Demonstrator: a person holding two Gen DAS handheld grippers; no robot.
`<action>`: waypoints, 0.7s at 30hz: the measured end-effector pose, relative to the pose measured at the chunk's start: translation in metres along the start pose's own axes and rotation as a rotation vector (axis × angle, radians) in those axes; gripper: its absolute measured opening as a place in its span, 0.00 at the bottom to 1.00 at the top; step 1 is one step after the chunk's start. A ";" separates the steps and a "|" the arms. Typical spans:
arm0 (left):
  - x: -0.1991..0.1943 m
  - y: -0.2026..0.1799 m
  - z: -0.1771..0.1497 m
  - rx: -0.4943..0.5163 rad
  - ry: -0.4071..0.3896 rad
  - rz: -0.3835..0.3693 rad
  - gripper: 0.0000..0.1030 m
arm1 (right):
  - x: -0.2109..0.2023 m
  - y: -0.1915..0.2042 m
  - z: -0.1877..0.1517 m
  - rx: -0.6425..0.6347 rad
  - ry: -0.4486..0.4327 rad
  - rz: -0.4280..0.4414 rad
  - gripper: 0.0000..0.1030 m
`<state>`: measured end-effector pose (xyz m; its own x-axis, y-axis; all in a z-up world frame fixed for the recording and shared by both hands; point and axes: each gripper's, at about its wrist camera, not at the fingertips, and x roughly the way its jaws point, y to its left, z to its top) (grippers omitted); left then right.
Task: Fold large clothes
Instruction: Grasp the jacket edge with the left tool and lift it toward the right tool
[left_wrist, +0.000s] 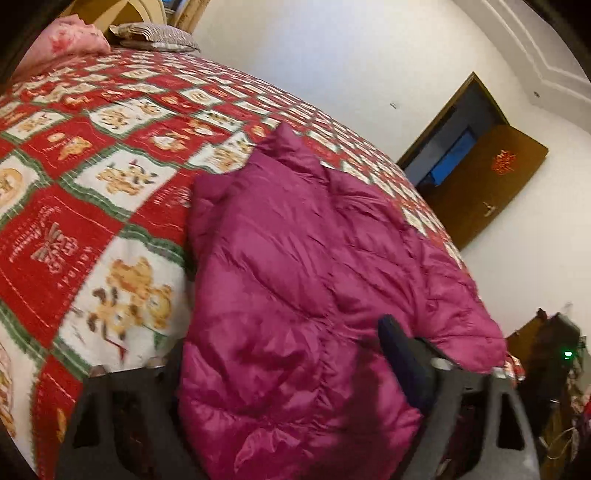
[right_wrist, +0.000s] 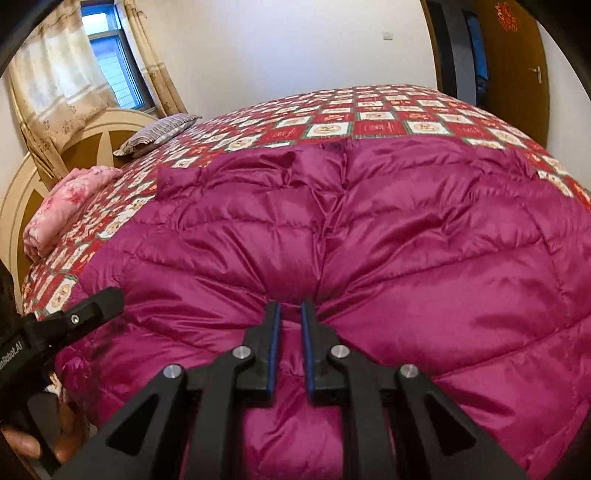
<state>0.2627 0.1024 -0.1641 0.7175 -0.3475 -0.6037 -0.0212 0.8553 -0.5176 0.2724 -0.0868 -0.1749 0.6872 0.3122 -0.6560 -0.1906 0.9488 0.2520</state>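
A magenta quilted down jacket (right_wrist: 388, 229) lies spread on the bed; it also shows in the left wrist view (left_wrist: 295, 277). My right gripper (right_wrist: 291, 314) is shut on a bunched fold of the jacket at its near edge. My left gripper (left_wrist: 280, 354) is wide open over the jacket's near part: its right finger (left_wrist: 402, 354) shows, its left finger is hidden under the fabric. In the right wrist view the left gripper (right_wrist: 92, 306) sits at the jacket's left edge.
The bed carries a red, white and green patchwork quilt (left_wrist: 92, 166). A pink folded blanket (right_wrist: 62, 210) and a striped pillow (right_wrist: 159, 134) lie by the headboard (right_wrist: 92, 133). A brown door (left_wrist: 484, 184) stands open on the right wall.
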 end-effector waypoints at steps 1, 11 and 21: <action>0.001 -0.001 0.002 -0.011 0.015 -0.028 0.55 | 0.000 -0.001 0.000 0.012 0.000 0.009 0.12; -0.022 -0.065 0.025 0.151 -0.064 -0.155 0.24 | 0.003 -0.023 0.000 0.140 0.024 0.121 0.09; -0.025 -0.179 0.016 0.518 -0.085 -0.145 0.24 | -0.059 -0.076 0.015 0.265 -0.038 0.225 0.12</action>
<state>0.2596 -0.0355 -0.0468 0.7420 -0.4617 -0.4860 0.4122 0.8860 -0.2124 0.2568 -0.1783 -0.1443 0.6750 0.5056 -0.5373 -0.1550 0.8092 0.5667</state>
